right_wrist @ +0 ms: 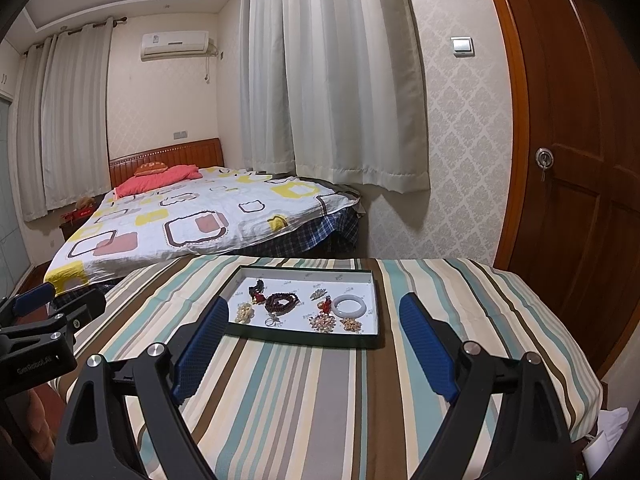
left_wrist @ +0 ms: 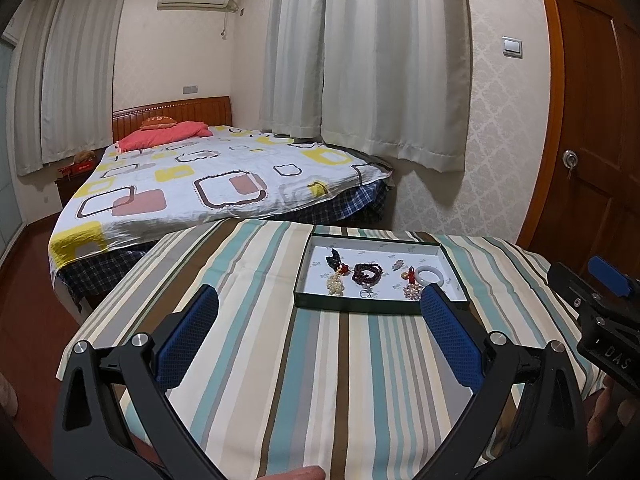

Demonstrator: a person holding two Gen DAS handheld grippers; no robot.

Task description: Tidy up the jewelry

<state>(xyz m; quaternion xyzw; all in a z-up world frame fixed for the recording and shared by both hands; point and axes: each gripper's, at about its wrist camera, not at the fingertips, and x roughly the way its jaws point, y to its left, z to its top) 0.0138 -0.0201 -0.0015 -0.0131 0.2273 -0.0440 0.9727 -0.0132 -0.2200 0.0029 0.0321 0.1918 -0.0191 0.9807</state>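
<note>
Both the left gripper (left_wrist: 320, 322) and right gripper (right_wrist: 312, 334) are wide open and empty, with the tray (right_wrist: 362, 343) of small, light jewelry just past their fingertips; the smooth white bangle (right_wrist: 349, 306) looks breakable, so pinch its rim gently.

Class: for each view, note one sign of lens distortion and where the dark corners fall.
Left wrist view: the door frame bows into a curve; corners are black. Right wrist view: the door frame and curtain bend likewise, with the same dark corners.
</note>
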